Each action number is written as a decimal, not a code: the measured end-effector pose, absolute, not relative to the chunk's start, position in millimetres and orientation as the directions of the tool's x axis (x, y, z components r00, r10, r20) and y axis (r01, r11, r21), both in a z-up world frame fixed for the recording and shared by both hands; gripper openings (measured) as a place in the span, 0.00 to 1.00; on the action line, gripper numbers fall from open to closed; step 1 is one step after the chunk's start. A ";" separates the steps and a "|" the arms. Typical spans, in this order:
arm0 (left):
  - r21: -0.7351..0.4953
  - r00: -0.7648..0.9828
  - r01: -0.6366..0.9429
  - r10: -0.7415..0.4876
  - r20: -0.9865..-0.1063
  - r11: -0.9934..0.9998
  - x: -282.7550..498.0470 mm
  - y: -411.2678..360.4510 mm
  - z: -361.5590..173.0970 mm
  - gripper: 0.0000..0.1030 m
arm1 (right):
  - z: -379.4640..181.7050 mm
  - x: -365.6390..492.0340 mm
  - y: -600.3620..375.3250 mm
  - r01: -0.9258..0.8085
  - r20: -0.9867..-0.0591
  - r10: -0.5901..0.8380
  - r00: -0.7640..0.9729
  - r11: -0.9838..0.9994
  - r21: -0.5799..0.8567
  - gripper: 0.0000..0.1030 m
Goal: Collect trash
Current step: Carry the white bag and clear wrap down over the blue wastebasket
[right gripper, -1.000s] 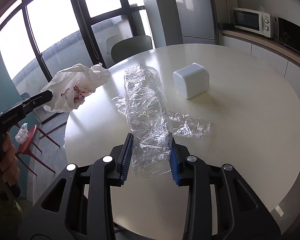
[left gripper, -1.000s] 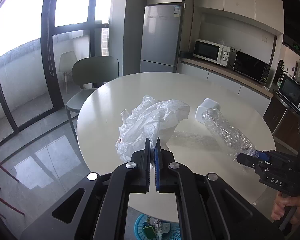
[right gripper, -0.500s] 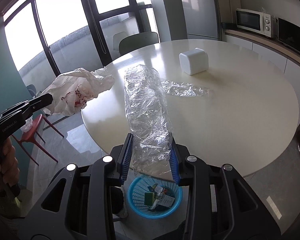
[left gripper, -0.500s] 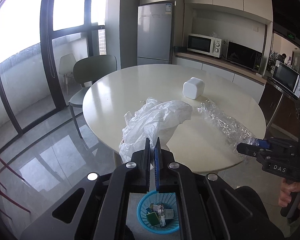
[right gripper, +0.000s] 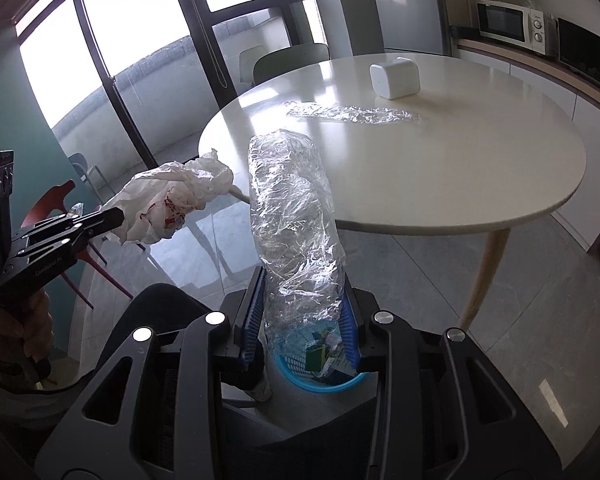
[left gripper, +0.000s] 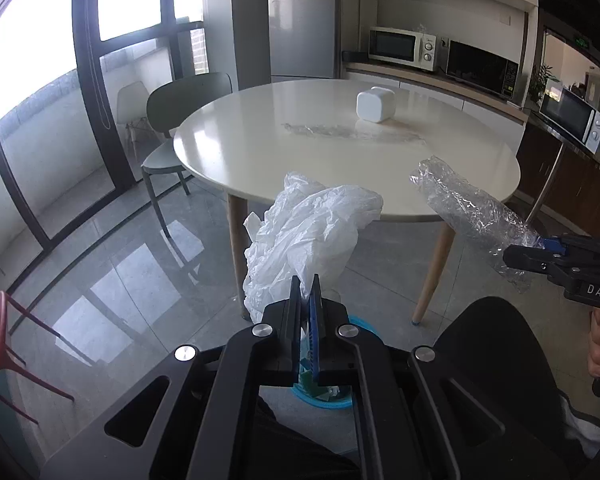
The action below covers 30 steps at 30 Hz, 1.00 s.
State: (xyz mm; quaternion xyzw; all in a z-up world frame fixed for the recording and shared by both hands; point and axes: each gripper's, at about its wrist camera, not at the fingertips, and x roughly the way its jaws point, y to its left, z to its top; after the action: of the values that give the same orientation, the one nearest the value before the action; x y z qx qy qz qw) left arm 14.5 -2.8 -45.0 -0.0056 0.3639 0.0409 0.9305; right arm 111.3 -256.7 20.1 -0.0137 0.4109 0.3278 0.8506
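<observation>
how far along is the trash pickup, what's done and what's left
Partly done. The blue bin on the floor already holds scraps. In hand: the left hand-held gripper pinches the white plastic bag, and the right hand-held gripper clamps the clear crumpled wrap, both off the table above the bin. Left: dropping both, then the flat clear film on the table.

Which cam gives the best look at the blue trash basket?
Right wrist: the blue basket shows its rim and contents below the clear wrap. Left wrist shows only slivers of it behind the left gripper.
</observation>
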 end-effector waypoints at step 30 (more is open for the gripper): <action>-0.148 0.446 -0.118 -0.081 -0.892 0.982 86.5 7.9 -214.3 0.02 | -156.6 126.0 -231.7 -0.459 -0.914 0.355 0.197 0.857 0.234 0.30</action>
State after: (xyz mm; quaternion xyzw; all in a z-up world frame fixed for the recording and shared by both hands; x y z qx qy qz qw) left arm 86.5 7.9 -214.3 -0.0945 0.5263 0.0111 0.8449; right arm 126.0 -231.7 -156.6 -0.0453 0.5764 0.2637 0.7721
